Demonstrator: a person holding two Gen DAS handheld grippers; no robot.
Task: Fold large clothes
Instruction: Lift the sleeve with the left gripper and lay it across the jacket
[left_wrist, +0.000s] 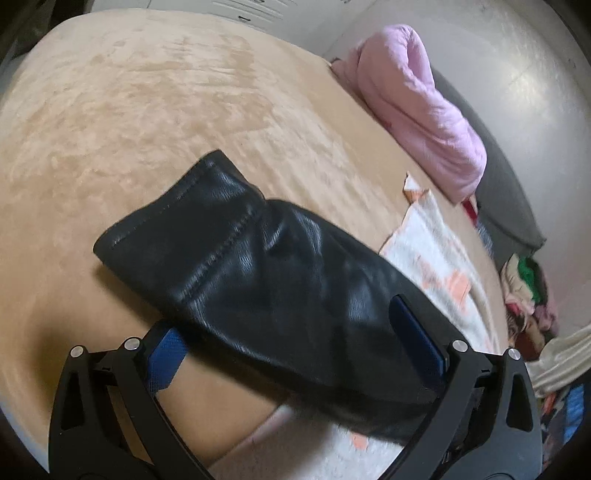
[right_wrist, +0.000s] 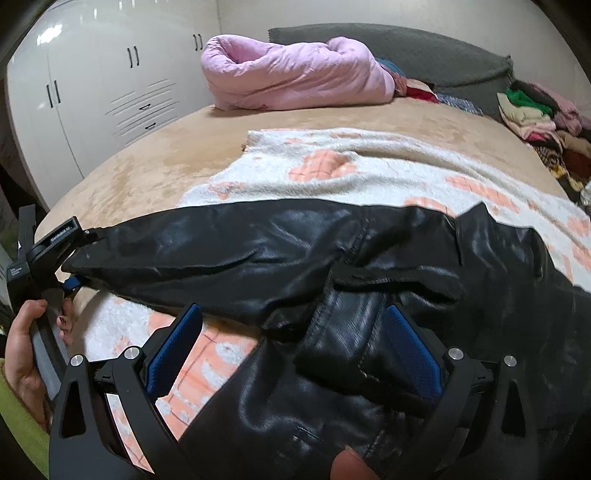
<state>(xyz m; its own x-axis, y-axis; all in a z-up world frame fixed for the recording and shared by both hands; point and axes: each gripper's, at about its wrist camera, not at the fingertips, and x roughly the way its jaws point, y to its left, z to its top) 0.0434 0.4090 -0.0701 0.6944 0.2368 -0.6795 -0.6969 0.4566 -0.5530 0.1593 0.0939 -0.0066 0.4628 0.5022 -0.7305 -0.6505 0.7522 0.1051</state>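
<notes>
folding the black leather jacket (right_wrist: 332, 266) lying across the bed (left_wrist: 129, 110), we keep left gripper (left_wrist: 295, 343) and right gripper (right_wrist: 291, 343) spread, unpinched, then clamp sleeve (left_wrist: 207, 229) squarely.

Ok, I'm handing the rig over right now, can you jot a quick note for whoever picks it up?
Left gripper: open, straddling the sleeve of the black leather jacket.
Right gripper: open over the jacket's body, no grip.
Jacket lies across the white and orange blanket on the bed, its sleeve stretched out sideways.
Done: jacket laid out.
Left: fold the sleeves in, then the body.
</notes>
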